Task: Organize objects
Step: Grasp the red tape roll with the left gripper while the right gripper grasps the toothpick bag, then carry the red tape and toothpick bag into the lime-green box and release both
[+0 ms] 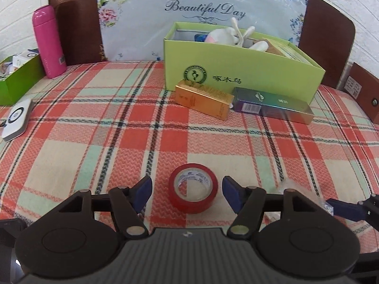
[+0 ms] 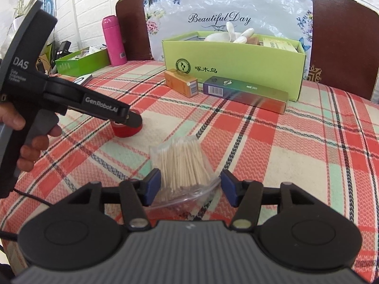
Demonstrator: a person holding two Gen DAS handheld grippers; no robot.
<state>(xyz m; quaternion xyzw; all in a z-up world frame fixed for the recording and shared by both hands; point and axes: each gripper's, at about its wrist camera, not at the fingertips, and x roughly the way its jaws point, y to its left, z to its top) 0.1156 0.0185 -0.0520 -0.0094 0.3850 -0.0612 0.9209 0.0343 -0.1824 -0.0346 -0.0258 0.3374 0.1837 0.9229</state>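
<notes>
A red tape roll (image 1: 192, 205) lies flat on the plaid cloth, right between the blue pads of my left gripper (image 1: 187, 190). That gripper is open and a gap shows on both sides of the roll. In the right wrist view the left gripper (image 2: 132, 120) hangs over the same tape roll (image 2: 125, 131), held by a person's hand. A clear bag of cotton swabs (image 2: 182, 163) lies between the fingers of my right gripper (image 2: 189, 187), which is open; its pads do not press the bag. One right fingertip (image 1: 343, 207) shows at the left view's right edge.
At the back stands a light green box (image 1: 260, 71) holding a white plush toy and cartons. An orange carton (image 1: 203, 99) and a purple-green carton (image 1: 272, 105) lie in front of it. A pink bottle (image 1: 48, 42), a darker green box (image 1: 19, 80) and a white device (image 1: 16, 118) sit left.
</notes>
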